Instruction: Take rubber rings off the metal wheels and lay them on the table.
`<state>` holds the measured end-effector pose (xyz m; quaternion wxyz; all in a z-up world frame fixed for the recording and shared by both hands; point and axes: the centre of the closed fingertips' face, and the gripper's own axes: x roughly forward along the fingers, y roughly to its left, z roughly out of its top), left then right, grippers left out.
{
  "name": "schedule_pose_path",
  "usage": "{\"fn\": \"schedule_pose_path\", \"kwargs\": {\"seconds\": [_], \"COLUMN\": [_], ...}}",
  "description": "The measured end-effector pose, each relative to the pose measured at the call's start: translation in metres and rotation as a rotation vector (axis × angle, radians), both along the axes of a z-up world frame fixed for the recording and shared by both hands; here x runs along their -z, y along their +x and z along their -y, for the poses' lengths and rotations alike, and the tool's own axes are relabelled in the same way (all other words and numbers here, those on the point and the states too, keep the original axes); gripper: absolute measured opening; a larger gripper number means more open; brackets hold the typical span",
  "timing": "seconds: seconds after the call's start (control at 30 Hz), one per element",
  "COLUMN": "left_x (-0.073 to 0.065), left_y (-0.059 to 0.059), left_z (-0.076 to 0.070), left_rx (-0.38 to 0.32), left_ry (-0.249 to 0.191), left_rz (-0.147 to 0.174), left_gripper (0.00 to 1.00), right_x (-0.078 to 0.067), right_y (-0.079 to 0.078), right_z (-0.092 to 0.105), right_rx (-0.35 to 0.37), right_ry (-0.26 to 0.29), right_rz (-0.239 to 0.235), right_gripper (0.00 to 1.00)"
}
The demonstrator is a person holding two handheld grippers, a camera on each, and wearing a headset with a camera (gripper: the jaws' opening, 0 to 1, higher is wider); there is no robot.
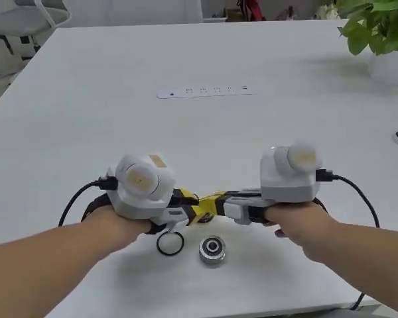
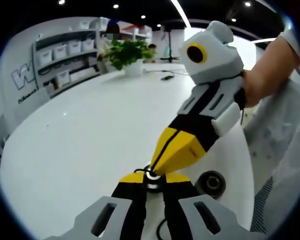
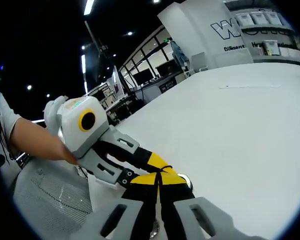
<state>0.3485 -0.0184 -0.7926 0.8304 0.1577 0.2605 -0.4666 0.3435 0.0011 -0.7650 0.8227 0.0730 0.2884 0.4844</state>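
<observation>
Writing: a wall sign (image 3: 231, 30) in the right gripper view carries large letters beginning "WO". A smaller line sits beneath it, too small to read. No legible labels on the parts.

Left tongs (image 2: 151, 179), black with yellow tips, are clamped onto a small silver metal wheel (image 2: 152, 175), held just above the white matt bench (image 1: 119, 99) near its front edge. Right tongs (image 3: 160, 175), same colours, are pinched to a point, tips touching that wheel. Whether they nip anything between them, I cannot tell.

On the bench, just below the meeting tips, lies a thin black rubber ring (image 1: 170, 244), flat and loose. Just beside it, apart from it, is a second round metal wheel (image 1: 213, 249) with a silvery rim and dark hub.

Surroundings: flat white power strip (image 1: 205, 91) mid-bench, well apart from the work. A green leafy plant (image 1: 378, 23) in a white pot (image 1: 391, 66) stands at the far right corner. White shelving with pale bins (image 2: 65, 65) stands along the wall. Black cables (image 1: 76, 199) trail from both grippers. The grippers' grey bodies and the person's hands cover part of the held wheel from above.
</observation>
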Motion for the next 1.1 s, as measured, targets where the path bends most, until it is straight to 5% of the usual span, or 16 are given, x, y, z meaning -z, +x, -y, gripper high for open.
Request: {"fn": "schedule_pose_path", "kwargs": {"seconds": [0.13, 0.4, 0.7, 1.1], "left_x": [0.0, 0.0, -0.006, -0.03], "left_y": [0.0, 0.0, -0.004, -0.02], "left_z": [0.001, 0.002, -0.003, -0.004], "left_rx": [0.004, 0.005, 0.023, 0.059], "left_ry": [0.006, 0.004, -0.002, -0.082], "left_rz": [0.0, 0.0, -0.015, -0.015], "left_gripper": [0.11, 0.12, 0.1, 0.24], "right_x": [0.017, 0.019, 0.016, 0.005], "right_y": [0.001, 0.005, 0.005, 0.005], "right_z": [0.018, 0.025, 0.024, 0.022], "right_rx": [0.02, 0.04, 0.041, 0.048], "right_ry": [-0.038, -0.045, -0.027, 0.009], "right_rz": [-0.015, -0.02, -0.034, -0.038], "right_gripper": [0.0, 0.0, 0.0, 0.0]}}
